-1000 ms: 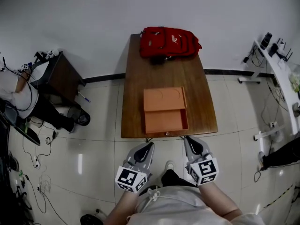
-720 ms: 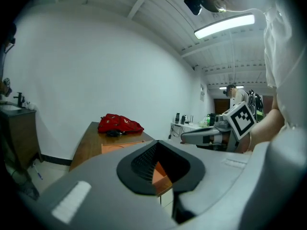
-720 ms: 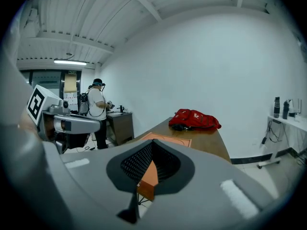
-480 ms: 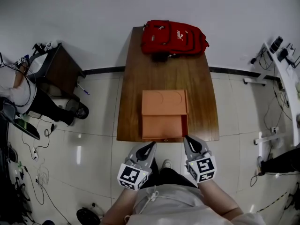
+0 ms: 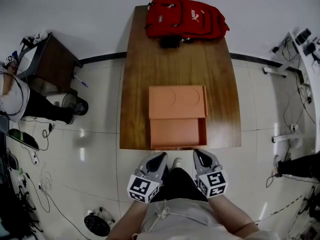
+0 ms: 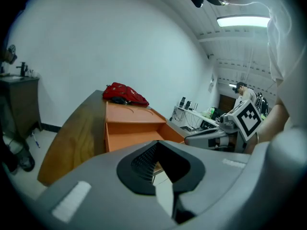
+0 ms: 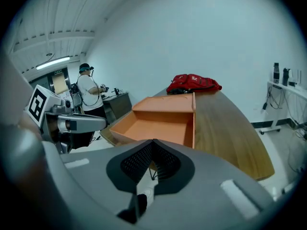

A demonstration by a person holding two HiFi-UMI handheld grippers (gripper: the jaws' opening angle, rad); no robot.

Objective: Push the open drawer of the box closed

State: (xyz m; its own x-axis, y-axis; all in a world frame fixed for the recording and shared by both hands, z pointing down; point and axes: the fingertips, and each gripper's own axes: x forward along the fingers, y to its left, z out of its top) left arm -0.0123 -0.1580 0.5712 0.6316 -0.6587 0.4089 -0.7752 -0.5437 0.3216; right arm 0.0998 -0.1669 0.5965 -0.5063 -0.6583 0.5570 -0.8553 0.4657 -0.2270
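An orange box (image 5: 177,102) lies on the wooden table (image 5: 135,84), its drawer (image 5: 177,133) pulled out toward me as far as the table's near edge. Both grippers hover over the floor just short of that edge. My left gripper (image 5: 157,160) points at the drawer's left front corner, my right gripper (image 5: 201,157) at its right front corner. Each is shut and holds nothing. The left gripper view shows the left gripper (image 6: 156,166) below the open drawer (image 6: 129,135). The right gripper view shows the right gripper (image 7: 151,164) and the drawer's empty inside (image 7: 153,126).
A red backpack (image 5: 185,19) lies at the table's far end. A dark side table (image 5: 50,64) and a seated person (image 5: 15,94) are at the left, with cables on the floor. A white desk (image 5: 305,49) stands at the right.
I have come closer to the table, so the box looks larger and nearer. Both grippers keep their place just short of the table's edge. The drawer is still open.
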